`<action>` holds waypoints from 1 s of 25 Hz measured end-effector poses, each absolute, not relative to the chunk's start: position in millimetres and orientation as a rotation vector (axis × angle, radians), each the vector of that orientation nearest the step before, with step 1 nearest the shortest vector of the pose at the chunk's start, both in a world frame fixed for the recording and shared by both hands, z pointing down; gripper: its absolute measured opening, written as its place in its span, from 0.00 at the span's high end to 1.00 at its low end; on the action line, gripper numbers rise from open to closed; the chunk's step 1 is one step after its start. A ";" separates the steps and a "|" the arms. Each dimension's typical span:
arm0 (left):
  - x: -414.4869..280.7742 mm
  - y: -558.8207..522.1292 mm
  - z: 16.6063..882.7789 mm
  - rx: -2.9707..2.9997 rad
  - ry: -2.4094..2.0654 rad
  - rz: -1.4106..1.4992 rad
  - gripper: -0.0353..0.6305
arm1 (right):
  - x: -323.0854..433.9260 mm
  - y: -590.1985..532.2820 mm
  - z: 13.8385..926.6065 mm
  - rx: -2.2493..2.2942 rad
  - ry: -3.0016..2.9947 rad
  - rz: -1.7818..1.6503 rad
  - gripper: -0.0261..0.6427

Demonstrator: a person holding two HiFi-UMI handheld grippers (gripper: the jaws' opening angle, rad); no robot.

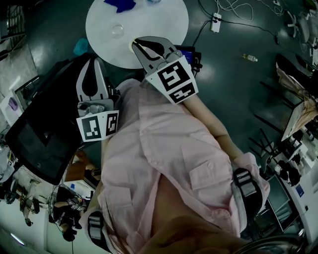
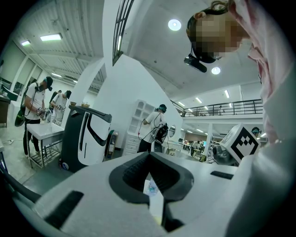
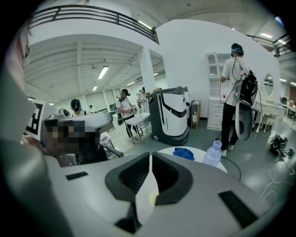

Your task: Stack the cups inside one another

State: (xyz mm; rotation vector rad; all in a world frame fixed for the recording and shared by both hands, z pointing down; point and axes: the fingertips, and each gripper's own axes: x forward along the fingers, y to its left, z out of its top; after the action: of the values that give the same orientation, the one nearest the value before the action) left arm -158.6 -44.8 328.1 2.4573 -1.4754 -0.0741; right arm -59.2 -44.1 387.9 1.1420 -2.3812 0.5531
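Note:
One small clear cup (image 1: 118,30) stands on the round white table (image 1: 164,20) at the top of the head view. I cannot make out other cups. Both grippers are held close against the person's pink shirt, short of the table. My left gripper (image 1: 94,63) points up beside the table's near edge, its jaws together with nothing between them (image 2: 149,155). My right gripper (image 1: 135,44) reaches just over the table's near rim, jaws also closed and empty (image 3: 151,156). The right gripper view shows the table (image 3: 194,159) ahead.
A blue cloth (image 1: 119,4) (image 3: 183,153) and a clear water bottle (image 3: 212,154) lie on the table. A black screen (image 1: 39,139) is at the left. A power strip (image 1: 215,22) with cables lies on the floor. A white-and-black machine (image 3: 170,115) and several people stand beyond.

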 end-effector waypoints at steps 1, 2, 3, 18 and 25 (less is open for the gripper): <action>-158.9 -44.8 328.1 2.457 -1.476 -0.074 0.92 | -59.5 -44.2 387.8 1.140 -2.382 0.553 0.90; -159.2 -44.7 328.0 2.456 -1.477 -0.073 0.92 | -59.8 -44.3 387.8 1.139 -2.382 0.552 0.90; -159.4 -44.7 328.1 2.455 -1.478 -0.073 0.92 | -60.0 -44.4 387.8 1.137 -2.383 0.552 0.90; -159.8 -42.5 327.7 2.454 -1.484 -0.070 0.92 | -61.5 -43.6 386.6 1.129 -2.390 0.544 0.90; -158.3 -41.7 327.6 2.456 -1.490 -0.069 0.92 | -60.4 -43.2 386.1 1.126 -2.396 0.534 0.90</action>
State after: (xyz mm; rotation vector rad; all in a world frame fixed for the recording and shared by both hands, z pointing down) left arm -158.3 -41.7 327.6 2.4557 -1.4895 -0.0689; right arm -60.4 -43.2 386.1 1.1261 -2.3958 0.5343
